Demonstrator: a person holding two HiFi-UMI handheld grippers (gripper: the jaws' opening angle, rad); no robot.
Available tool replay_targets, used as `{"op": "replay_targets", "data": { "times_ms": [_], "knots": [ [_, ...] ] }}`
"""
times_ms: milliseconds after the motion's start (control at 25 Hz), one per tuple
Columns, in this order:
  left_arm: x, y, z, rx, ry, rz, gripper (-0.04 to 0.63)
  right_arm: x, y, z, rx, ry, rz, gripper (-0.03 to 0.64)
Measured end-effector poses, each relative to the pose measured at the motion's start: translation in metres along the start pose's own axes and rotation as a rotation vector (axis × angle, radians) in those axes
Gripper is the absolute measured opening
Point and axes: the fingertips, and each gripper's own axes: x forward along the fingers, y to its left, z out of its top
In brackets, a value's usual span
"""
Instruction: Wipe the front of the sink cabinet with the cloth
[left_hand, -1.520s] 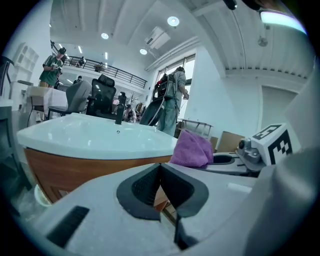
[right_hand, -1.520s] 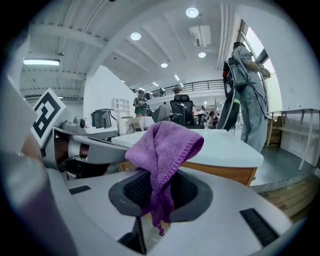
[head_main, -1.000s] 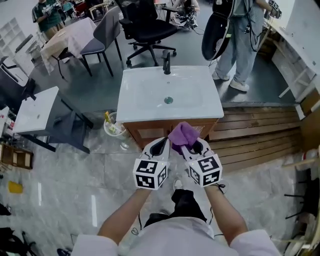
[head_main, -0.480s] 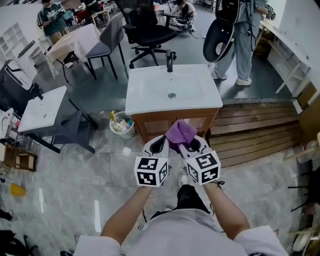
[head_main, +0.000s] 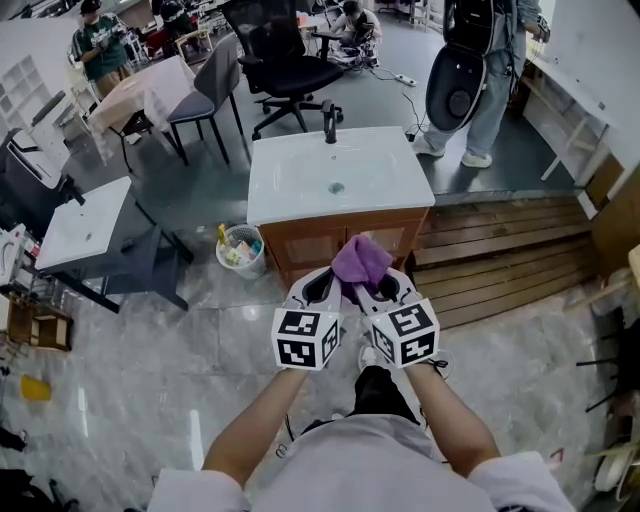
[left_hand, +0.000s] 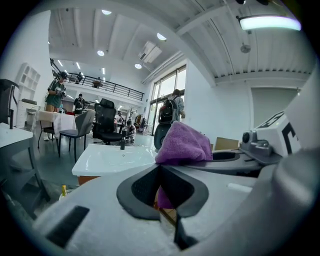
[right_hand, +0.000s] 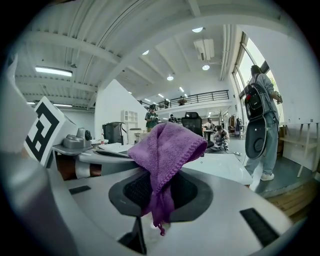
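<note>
So the right claw is clamped on the purple cloth, dead center of the frame, overlapping the wooden sink cabinet front. Left claw sits right beside it, pinched together on nothing.

Floor: glossy pale marbled tile on near side, plain grey further back. Standing where the two meet, sink cabinet with white basin top. Small waste bin on the tile just beside the cabinet's left front corner. Slatted wooden platform laid along its right side. On the grey part: black office chair, grey chair, covered table. White-topped table and small yellow item toward left edge.
</note>
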Motion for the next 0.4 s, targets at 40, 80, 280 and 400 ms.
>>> {"op": "replay_targets", "data": {
  "times_ms": [40,80,280,400],
  "knots": [
    [0.0,-0.003,0.0,0.001,-0.001,-0.004,0.006,-0.003,0.0,0.0,0.002,-0.002,-0.002,0.075],
    [-0.001,-0.005,0.001,0.003,-0.001,-0.007,0.006,-0.005,0.0,0.0,0.003,-0.004,-0.004,0.075],
    [-0.002,-0.015,0.003,0.007,-0.006,-0.015,0.006,-0.013,-0.001,0.0,0.002,-0.005,-0.01,0.075],
    [-0.005,-0.018,0.002,0.009,-0.006,-0.019,0.006,-0.016,0.001,0.0,0.0,-0.007,-0.009,0.075]
  ]
}}
